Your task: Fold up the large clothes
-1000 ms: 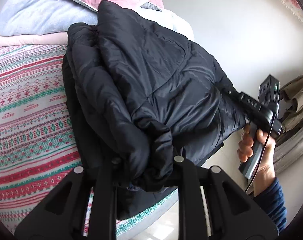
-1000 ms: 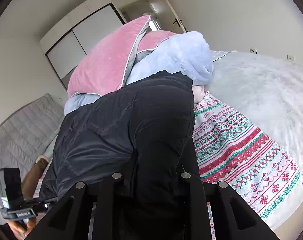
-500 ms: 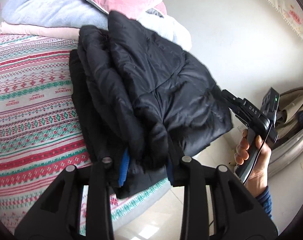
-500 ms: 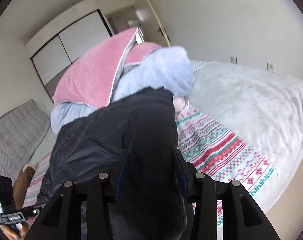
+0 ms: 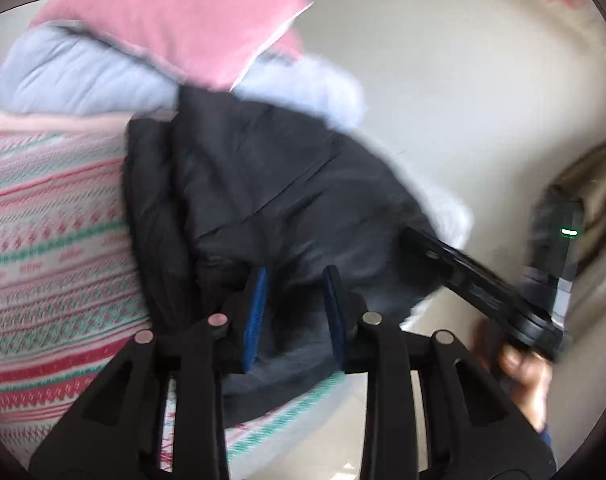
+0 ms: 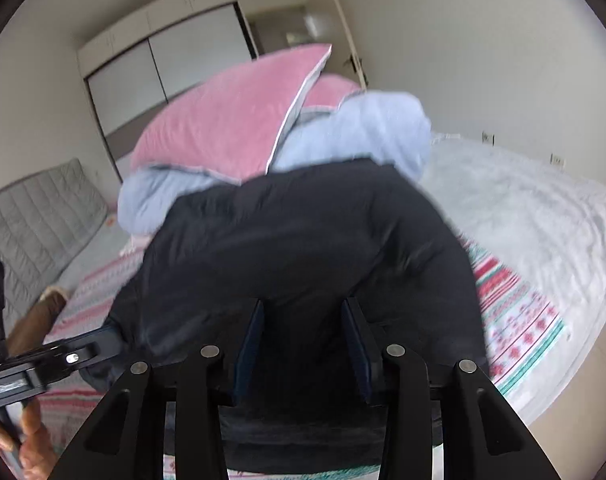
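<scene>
A black puffer jacket [image 5: 263,184] lies folded in a thick bundle at the edge of the bed, against the pillow stack. In the left wrist view my left gripper [image 5: 295,276] hangs just above its near edge; the blue pads [image 5: 257,308] are bare, with dark fabric seen in the gap but not pressed, and the jaws are closing slightly. My right gripper [image 6: 303,308] stands the same way over the jacket [image 6: 303,232] from the other side, pads clear of the cloth, jaws closing a little. The left wrist view is blurred.
The bed has a red, green and white patterned cover [image 5: 51,248] and a pale grey blanket [image 6: 523,216]. A pink pillow [image 5: 175,24] and a light blue duvet [image 5: 83,76] are stacked behind the jacket. A white wardrobe [image 6: 163,64] stands at the back. A hand [image 5: 519,368] holds the right gripper.
A second ago both grippers were clamped on folds of the jacket. Both have let go, their jaws have spread so the pads show, and they have drawn back and up.
</scene>
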